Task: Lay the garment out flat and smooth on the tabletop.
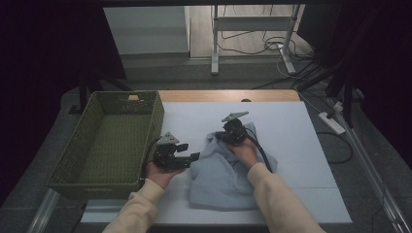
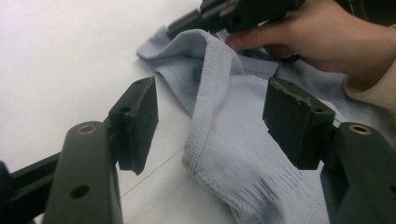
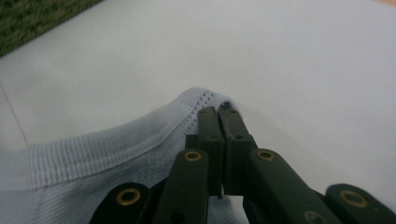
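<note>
Light-blue knit garment [image 1: 226, 172] lies crumpled on the white cover of the desk [image 1: 291, 141], near the front edge and about midway across. Green woven basket [image 1: 109, 141] stands at the left edge, just beside the garment's left side; nothing lies in it.

Right claw [image 1: 232, 135]: jaws pressed together on the garment's ribbed hem at its far end. The right gripper view shows the two black jaws meeting on the hem's turned-up lip [image 3: 205, 100], cloth caught between them. The jaws have just been closing.

Left claw [image 1: 188, 158]: spread, holding nothing. It rests low over the desk between basket and garment, aimed at the cloth's left edge.

Step in hand, as I judge it: taking the first hold on the hem, either to fold the garment or to lift it toward the basket. The next move calls for the left claw to go forward until a ribbed edge sits between its pads, then close; with two holds the cloth can be raised and stretched. Risk: a one-sided pull would only drag the heap.

Views compared. The left gripper view shows the ribbed band [image 2: 205, 107] running between its own parted pads [image 2: 135, 121] and not touching them, with the person's right hand [image 2: 322, 37] beyond. The high view gives the layout, but not the pinch itself; that detail comes from the right gripper view.
</note>
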`<state>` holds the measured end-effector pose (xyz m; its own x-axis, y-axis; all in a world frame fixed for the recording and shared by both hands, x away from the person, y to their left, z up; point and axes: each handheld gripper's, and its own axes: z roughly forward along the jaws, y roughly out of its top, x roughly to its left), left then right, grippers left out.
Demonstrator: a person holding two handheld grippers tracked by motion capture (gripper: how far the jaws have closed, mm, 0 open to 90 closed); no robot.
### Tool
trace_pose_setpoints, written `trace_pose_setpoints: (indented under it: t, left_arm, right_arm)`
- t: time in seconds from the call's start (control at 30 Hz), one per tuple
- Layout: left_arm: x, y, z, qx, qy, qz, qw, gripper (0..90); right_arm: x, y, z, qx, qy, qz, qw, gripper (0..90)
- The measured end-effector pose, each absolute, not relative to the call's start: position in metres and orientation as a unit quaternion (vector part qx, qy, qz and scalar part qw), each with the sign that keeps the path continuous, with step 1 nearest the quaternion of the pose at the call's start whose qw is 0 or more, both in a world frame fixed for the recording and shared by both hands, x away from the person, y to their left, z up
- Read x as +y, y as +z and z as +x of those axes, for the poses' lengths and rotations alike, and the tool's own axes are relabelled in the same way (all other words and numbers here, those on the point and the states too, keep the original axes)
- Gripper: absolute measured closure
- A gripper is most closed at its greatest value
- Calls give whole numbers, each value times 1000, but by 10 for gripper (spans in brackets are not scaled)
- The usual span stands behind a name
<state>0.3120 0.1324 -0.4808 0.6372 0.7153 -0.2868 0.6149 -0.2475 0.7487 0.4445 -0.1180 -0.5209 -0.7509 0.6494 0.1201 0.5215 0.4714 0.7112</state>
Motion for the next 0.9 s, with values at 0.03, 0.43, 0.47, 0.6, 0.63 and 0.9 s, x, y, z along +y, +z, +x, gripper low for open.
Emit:
trace_pose_setpoints:
  t: [0.03,0.43,0.47,0.6,0.63,0.9]
  left_arm:
    - [132,-481,312,422,56,788,445,356]
    - [133,-481,312,422,57,787,445,356]
    - [133,-481,312,422,57,788,445,356]
    - [133,-481,312,421,57,788,446,356]
    - [133,-481,312,421,57,788,446,356]
    - [133,-481,312,423,56,788,444,356]
  right_arm:
    - [-120,-519,446,849,390,346,87,879]
    - [-113,-509,474,816,417,372,148,879]
    - [-112,-512,476,817,411,377,145,878]
    - [-107,-530,481,832,378,386,124,801]
    - [-108,-532,481,832,375,390,123,731]
    - [-138,-499,467,803,419,403,133,511]
